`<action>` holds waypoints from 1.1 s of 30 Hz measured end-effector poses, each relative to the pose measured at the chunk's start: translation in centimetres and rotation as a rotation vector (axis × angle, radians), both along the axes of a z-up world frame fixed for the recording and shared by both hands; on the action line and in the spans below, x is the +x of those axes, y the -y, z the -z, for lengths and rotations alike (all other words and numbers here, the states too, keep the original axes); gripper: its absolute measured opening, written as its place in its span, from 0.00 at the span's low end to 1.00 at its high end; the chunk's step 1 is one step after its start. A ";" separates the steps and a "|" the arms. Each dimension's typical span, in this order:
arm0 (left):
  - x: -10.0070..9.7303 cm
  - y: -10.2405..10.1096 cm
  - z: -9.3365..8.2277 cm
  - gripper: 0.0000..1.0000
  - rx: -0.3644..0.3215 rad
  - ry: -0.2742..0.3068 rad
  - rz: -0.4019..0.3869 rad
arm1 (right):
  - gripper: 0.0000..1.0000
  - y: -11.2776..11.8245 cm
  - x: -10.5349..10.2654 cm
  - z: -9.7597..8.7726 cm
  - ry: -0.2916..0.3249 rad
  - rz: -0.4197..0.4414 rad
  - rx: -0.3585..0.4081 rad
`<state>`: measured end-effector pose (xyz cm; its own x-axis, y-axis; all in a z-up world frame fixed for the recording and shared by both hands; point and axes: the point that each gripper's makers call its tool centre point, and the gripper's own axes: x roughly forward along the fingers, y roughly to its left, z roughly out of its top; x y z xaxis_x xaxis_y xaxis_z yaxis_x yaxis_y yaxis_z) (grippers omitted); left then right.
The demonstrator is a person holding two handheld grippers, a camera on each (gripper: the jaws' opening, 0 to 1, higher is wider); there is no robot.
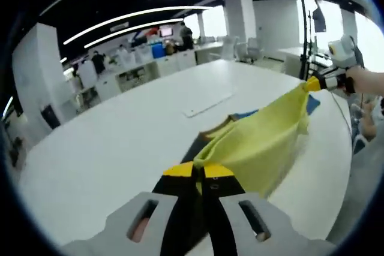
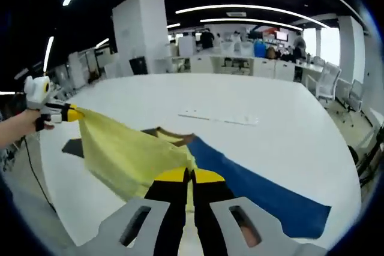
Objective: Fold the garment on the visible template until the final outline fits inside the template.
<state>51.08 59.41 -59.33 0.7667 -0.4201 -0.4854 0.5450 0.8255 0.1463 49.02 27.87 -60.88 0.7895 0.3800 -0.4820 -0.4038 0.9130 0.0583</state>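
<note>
A: Grippers?
B: Left gripper (image 1: 200,171) and right gripper (image 2: 191,175) both clamped on the yellow garment (image 1: 264,142), stretched between them above the white table (image 1: 114,142).
A: Template?
B: Blue template (image 2: 258,190) flat on table, under the garment.

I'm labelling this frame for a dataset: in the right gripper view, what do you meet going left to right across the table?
Left gripper → yellow garment → right gripper → blue template.

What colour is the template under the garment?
Blue flat template, clearest in the right gripper view.
</note>
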 end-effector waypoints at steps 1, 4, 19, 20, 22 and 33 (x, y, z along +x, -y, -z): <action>0.1 0.0 -0.7 0.00 0.000 0.012 -0.001 | 0.03 0.1 0.2 -0.5 0.011 -0.004 -0.001; 0.5 0.0 -2.4 0.00 -0.002 0.049 -0.002 | 0.03 0.6 0.7 -1.7 0.039 -0.003 0.002; 1.4 -0.2 -7.4 0.00 -0.016 0.145 -0.015 | 0.03 2.5 2.0 -7.8 0.193 -0.053 -0.005; 1.3 -0.2 -7.7 0.00 -0.015 0.152 -0.014 | 0.03 2.4 1.9 -8.1 0.201 -0.061 -0.005; 1.2 -0.3 -8.2 0.00 -0.016 0.159 -0.015 | 0.03 2.4 1.9 -8.5 0.209 -0.071 0.001; -0.7 -0.9 -8.8 0.00 -0.006 0.153 -0.005 | 0.03 1.3 -0.4 -9.2 0.225 -0.168 0.002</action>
